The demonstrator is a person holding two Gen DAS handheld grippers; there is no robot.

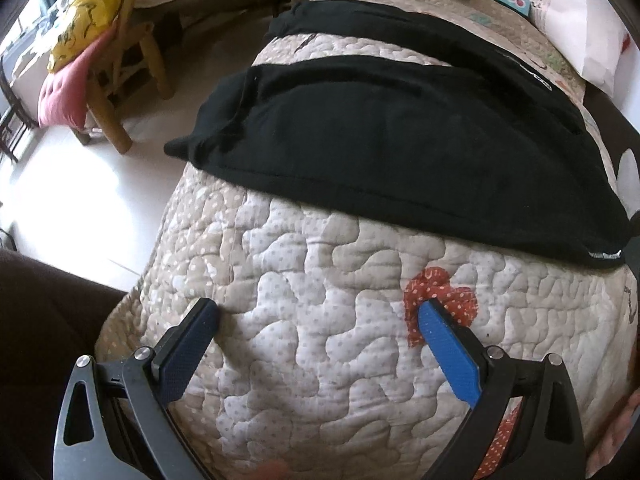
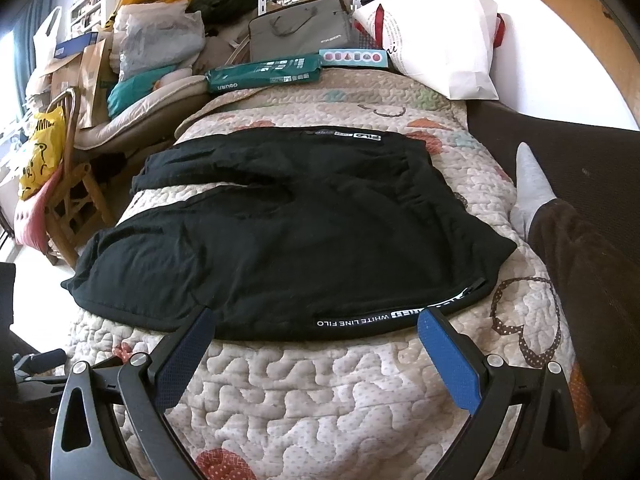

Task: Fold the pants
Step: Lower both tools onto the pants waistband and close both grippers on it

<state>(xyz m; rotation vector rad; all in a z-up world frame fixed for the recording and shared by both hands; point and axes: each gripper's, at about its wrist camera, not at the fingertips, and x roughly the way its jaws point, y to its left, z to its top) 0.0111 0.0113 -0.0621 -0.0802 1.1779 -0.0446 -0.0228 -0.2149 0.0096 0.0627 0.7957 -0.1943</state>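
Note:
Black pants [image 2: 288,232] lie spread flat on a quilted cover [image 2: 320,392], both legs pointing left with a strip of quilt between them. The near side seam carries white lettering [image 2: 360,322]. In the left wrist view the pants [image 1: 400,148] lie across the quilt [image 1: 320,340] ahead. My left gripper [image 1: 318,306] is open and empty, above bare quilt short of the near leg's hem. My right gripper [image 2: 316,316] is open and empty, its fingertips at the near edge of the pants by the lettering.
A wooden chair [image 2: 76,196] with a yellow bag [image 2: 40,156] stands left of the quilt. Green boxes [image 2: 264,74], a white bag [image 2: 436,40] and piled bags sit at the far end. A person's leg in a grey sock [image 2: 532,188] lies at right. White floor [image 1: 80,200] at left.

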